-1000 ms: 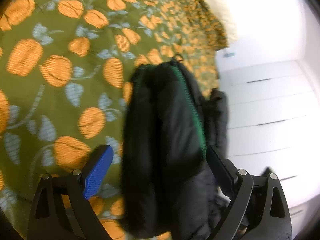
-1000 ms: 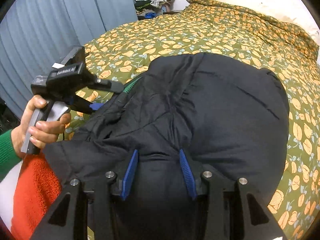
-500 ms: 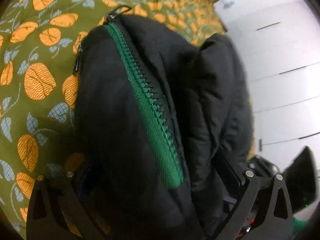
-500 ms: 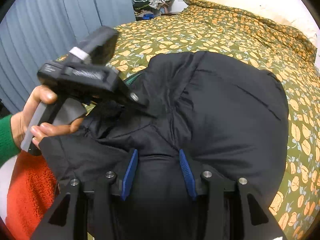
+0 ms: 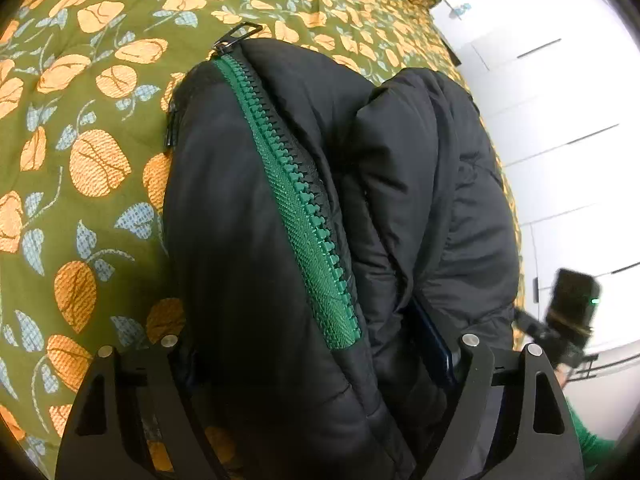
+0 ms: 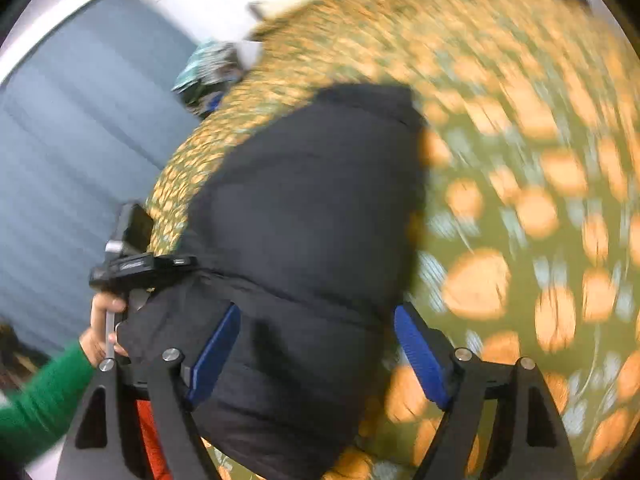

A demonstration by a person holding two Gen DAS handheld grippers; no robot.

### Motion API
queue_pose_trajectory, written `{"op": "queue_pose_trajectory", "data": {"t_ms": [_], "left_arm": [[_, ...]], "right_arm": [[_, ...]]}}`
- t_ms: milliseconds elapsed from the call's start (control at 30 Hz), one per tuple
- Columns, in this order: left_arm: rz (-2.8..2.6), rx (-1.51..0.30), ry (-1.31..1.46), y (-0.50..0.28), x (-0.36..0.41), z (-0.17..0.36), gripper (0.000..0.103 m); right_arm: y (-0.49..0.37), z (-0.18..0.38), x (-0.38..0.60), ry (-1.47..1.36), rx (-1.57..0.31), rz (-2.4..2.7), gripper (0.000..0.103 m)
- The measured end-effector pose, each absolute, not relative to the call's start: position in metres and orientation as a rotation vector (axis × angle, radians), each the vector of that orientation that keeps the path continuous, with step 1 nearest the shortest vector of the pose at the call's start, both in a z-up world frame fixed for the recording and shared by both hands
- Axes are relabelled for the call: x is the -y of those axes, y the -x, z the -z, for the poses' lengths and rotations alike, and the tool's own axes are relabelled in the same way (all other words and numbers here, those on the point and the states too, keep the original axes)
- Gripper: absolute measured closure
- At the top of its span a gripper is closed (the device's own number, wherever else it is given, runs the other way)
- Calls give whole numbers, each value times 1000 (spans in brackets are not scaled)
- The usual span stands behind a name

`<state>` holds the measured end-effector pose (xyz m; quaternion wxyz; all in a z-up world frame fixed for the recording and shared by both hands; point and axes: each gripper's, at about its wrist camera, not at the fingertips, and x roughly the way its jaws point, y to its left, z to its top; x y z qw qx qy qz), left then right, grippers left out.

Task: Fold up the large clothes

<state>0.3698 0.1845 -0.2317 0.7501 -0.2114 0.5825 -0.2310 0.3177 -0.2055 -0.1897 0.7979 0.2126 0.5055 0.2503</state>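
Note:
A black puffy jacket [image 5: 312,208] with a green zipper [image 5: 304,216] lies bunched on the floral bedspread [image 5: 80,80]. My left gripper [image 5: 320,364] has its jaws wide around a thick fold of the jacket, which fills the gap; the left pad is hidden. In the right wrist view the jacket [image 6: 312,208] lies between the spread blue pads [image 6: 416,352] of my right gripper [image 6: 316,344], with a gap at the right pad. The left gripper [image 6: 136,264] and its hand show at the left there.
The bed's far edge meets white drawers [image 5: 560,120] in the left wrist view. Blue-grey curtains [image 6: 72,160] and a pile of clothes [image 6: 208,68] stand beyond the bed in the right wrist view, which is blurred. The right gripper's body [image 5: 572,300] shows at far right.
My right gripper has opened wide and swung, so its view is tilted and blurred. My left gripper has pushed further along the jacket's zipper fold.

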Motion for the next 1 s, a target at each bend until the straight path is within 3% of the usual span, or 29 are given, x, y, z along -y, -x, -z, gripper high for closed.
{"op": "queue_pose_trajectory", "data": {"t_ms": [167, 300, 367, 533, 633, 1000], "left_arm": [[499, -1279, 463, -377, -186, 233, 18], [495, -1285, 496, -381, -188, 241, 18], [476, -1275, 500, -379, -188, 240, 22], [446, -1220, 444, -356, -181, 219, 37], [443, -1182, 429, -340, -180, 202, 43], [480, -1047, 378, -334, -166, 120, 46]], "right_arm": [[-334, 221, 202, -613, -1091, -658, 20], [-366, 245, 196, -727, -1115, -691, 9], [-373, 251, 190, -752, -1138, -712, 11], [-360, 212, 165, -547, -1076, -724, 26], [-348, 191, 156, -464, -1027, -759, 30], [-332, 93, 153, -369, -782, -916, 32]]}}
